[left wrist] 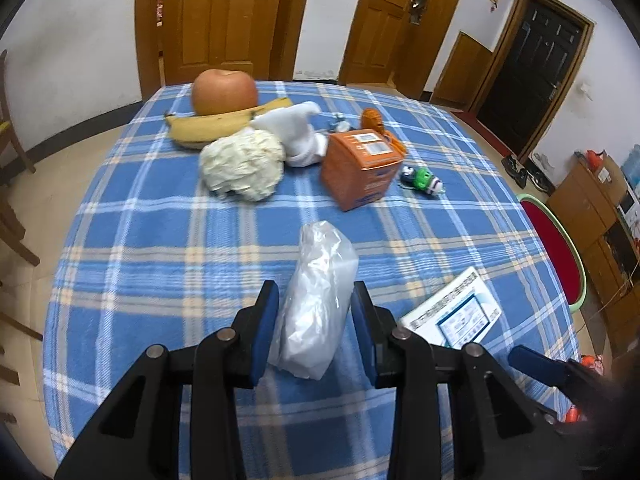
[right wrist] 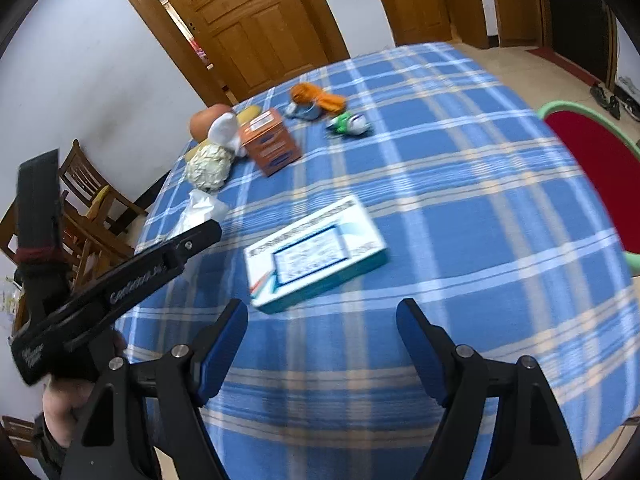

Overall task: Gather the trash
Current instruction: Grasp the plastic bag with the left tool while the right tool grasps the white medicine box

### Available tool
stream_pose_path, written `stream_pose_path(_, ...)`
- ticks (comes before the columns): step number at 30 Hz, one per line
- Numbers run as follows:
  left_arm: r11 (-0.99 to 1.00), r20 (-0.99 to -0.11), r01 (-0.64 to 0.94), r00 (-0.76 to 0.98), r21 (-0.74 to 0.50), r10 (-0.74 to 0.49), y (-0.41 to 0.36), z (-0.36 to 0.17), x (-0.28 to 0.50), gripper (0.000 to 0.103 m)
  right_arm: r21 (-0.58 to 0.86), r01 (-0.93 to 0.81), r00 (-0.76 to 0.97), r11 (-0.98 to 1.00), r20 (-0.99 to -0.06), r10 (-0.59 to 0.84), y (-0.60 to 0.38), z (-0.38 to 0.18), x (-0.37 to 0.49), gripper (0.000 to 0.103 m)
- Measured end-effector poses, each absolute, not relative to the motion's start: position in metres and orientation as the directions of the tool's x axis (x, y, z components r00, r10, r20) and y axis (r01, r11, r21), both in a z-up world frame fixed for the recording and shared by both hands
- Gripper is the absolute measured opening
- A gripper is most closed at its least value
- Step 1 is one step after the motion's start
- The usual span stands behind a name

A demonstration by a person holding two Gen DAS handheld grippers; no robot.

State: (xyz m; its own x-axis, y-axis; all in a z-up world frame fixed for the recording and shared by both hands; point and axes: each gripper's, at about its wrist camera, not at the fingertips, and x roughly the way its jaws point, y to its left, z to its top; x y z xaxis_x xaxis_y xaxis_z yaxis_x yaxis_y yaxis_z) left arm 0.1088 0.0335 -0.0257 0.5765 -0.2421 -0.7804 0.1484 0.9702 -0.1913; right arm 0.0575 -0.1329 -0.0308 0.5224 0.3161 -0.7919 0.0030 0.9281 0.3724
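Note:
A clear crumpled plastic bag (left wrist: pixel 318 304) lies on the blue plaid tablecloth (left wrist: pixel 160 264), between the fingers of my left gripper (left wrist: pixel 316 300), which is open around it with gaps on both sides. A crumpled white paper ball (left wrist: pixel 242 164) and an orange carton (left wrist: pixel 360 166) lie farther back. A flat white and teal box (right wrist: pixel 316 252) lies just ahead of my right gripper (right wrist: pixel 322 320), which is open and empty above the cloth. The bag (right wrist: pixel 200 210) also shows in the right wrist view, partly hidden by the left gripper's body.
An apple (left wrist: pixel 224 92), a banana (left wrist: pixel 216 124), a white sock (left wrist: pixel 298 128), an orange knitted thing (left wrist: pixel 374 120) and a small green toy (left wrist: pixel 422 180) lie at the far end. A red and green chair (right wrist: pixel 592 168) stands at the right edge. Wooden chairs (right wrist: pixel 92 200) stand left.

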Motion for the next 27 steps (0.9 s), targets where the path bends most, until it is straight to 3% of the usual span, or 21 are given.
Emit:
stream_pose_path(8, 0.966, -0.774, 0.115, 0.580, -0.231, -0.254, 0.059, -0.028, 0.107, 0.037, 0.413, 0.132, 0.535, 0.901, -0.795, 0.286, -0.122, -0.042, 0.090, 0.079)
stream_pose_path(19, 0.961, -0.766, 0.091, 0.586, -0.261, -0.264, 0.073, -0.029, 0.109, 0.037, 0.223, 0.097, 0.563, 0.970, -0.816, 0.131, -0.090, -0.044, 0.118, 0.086)
stream_pose_path(22, 0.961, -0.765, 0.097, 0.587, -0.260, -0.266, 0.073, -0.028, 0.109, 0.037, 0.161, 0.080, 0.574, 0.984, -0.814, 0.087, -0.086, -0.045, 0.114, 0.076)
stream_pose_path(27, 0.959, -0.761, 0.104, 0.588, -0.265, -0.274, 0.071, -0.025, 0.109, 0.037, 0.176, 0.066, 0.576, 0.982, -0.810, 0.107, -0.094, -0.044, 0.110, 0.064)
